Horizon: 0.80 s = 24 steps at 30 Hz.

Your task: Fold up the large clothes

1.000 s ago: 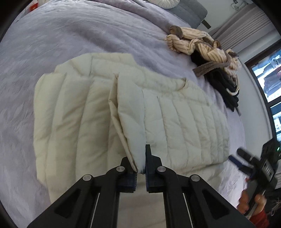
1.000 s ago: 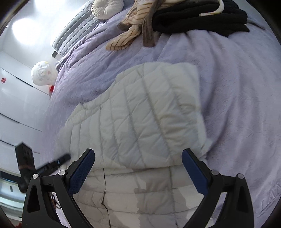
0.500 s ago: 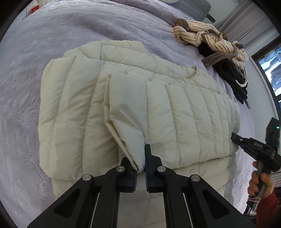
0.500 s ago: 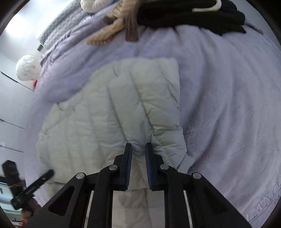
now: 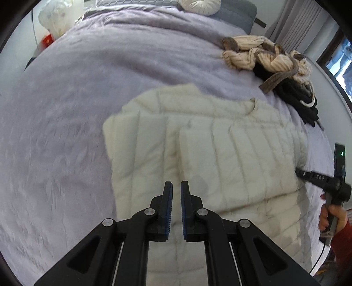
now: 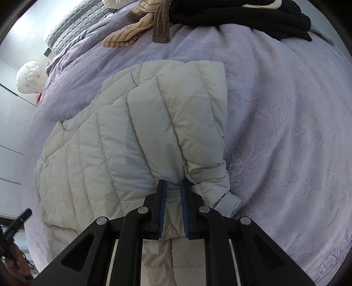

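A cream quilted puffer jacket (image 5: pixel 242 158) lies flat on the lilac bedspread (image 5: pixel 55 132), with one sleeve folded across its front. My left gripper (image 5: pixel 176 183) hovers above the jacket's near part, shut, with nothing between its blue pads. In the right wrist view, my right gripper (image 6: pixel 172 182) is shut on a bunched fold of the jacket (image 6: pixel 132 132) at its right edge, by the sleeve cuff (image 6: pixel 226 202). The right gripper (image 5: pixel 316 176) also shows at the right of the left wrist view, held by a hand in a red sleeve.
A heap of clothes lies at the far right of the bed: a cream striped knit (image 5: pixel 264 55) over a black garment (image 5: pixel 303 99). A round white cushion (image 5: pixel 198 4) and grey pillows sit at the head. Bare bedspread (image 6: pixel 286 132) stretches right of the jacket.
My left gripper no longer holds the folded sleeve edge and has risen away from the jacket. My right gripper came down and closed from wide open onto the jacket's right edge.
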Tool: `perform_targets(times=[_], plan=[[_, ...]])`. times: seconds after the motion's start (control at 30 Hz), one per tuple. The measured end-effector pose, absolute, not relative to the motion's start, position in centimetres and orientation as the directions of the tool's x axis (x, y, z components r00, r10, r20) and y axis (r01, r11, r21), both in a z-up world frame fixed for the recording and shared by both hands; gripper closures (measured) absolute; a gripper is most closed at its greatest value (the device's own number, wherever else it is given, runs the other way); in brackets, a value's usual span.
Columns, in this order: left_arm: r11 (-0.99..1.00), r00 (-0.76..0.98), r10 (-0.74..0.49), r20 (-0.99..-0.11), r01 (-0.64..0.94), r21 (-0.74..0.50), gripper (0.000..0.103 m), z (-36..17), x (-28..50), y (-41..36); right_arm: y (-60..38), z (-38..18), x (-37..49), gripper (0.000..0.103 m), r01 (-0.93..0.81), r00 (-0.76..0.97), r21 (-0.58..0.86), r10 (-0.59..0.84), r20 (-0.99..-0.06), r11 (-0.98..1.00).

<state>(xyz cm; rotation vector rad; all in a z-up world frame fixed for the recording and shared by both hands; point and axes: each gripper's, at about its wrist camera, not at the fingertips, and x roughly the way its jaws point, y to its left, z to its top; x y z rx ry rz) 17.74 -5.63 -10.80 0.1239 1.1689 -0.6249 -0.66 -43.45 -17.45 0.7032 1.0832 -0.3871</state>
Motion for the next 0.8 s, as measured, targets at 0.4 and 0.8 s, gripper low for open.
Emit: perform_targets(times=[0.4,0.8], plan=[[0.824,0.185,-0.299,-0.936,0.545,-0.156,0.095,-16.8,18.7,-11.2,-46.5,-13.0,-2.2,0.028,0.617,0.477,0.312,-0.028,-0.878,0.722],[0.84,0.2,-0.256,-0.946,0.53,-0.115,0.095,-17.8,18.8,-12.2,-54.3,-18.2,0.9,0.086,0.583,0.626,0.674,0.278,-0.728,0.454]])
